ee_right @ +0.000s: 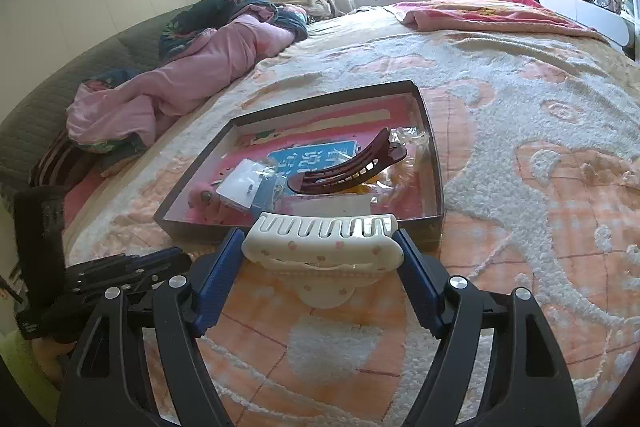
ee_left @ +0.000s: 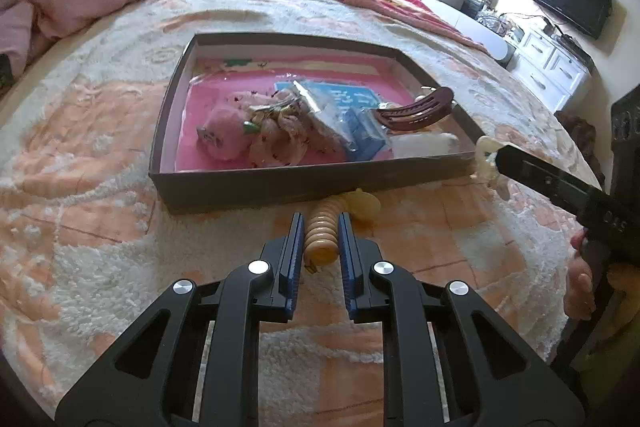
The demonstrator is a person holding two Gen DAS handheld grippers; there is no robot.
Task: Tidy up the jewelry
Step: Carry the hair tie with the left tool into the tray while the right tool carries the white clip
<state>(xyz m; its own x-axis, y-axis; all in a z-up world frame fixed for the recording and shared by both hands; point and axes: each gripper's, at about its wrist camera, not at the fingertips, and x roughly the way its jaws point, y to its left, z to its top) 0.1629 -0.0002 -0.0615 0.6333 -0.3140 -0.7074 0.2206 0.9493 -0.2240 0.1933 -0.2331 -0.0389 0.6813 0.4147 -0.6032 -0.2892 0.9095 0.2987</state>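
Two handheld grippers work over a bed covered by a peach-and-white blanket [ee_left: 120, 227], on which a shallow dark box [ee_left: 280, 183] lies open as the collecting tray. The left gripper [ee_left: 319, 227] has its blue pads pressed against the sides of a ribbed yellow hair clip [ee_left: 320, 235]; the jaws stand narrow, with the clip between them. This clip sits just in front of the near wall of the box, low over the blanket. The right gripper [ee_right: 320, 247] stands wide, its pads bearing on the two ends of a white claw clip [ee_right: 320, 243] held crosswise, teeth pointing toward the box, just short of its near wall. Inside the box already lie a dark red hair clip [ee_right: 344, 167], a pink fabric scrunchie [ee_left: 228, 135] and small blue-and-clear packets [ee_left: 340, 115].

The step in hand appears to be carrying both clips over the near wall and releasing them in the box. Doing it well would mean lifting each clip clear of the rim before moving forward, keeping the grip steady on the slippery plastic, and choosing bare pink floor, not the piled items. Both grippers point obliquely downward toward the box; a hand [ee_left: 580, 279] shows at the right edge of the left wrist view beneath the other tool
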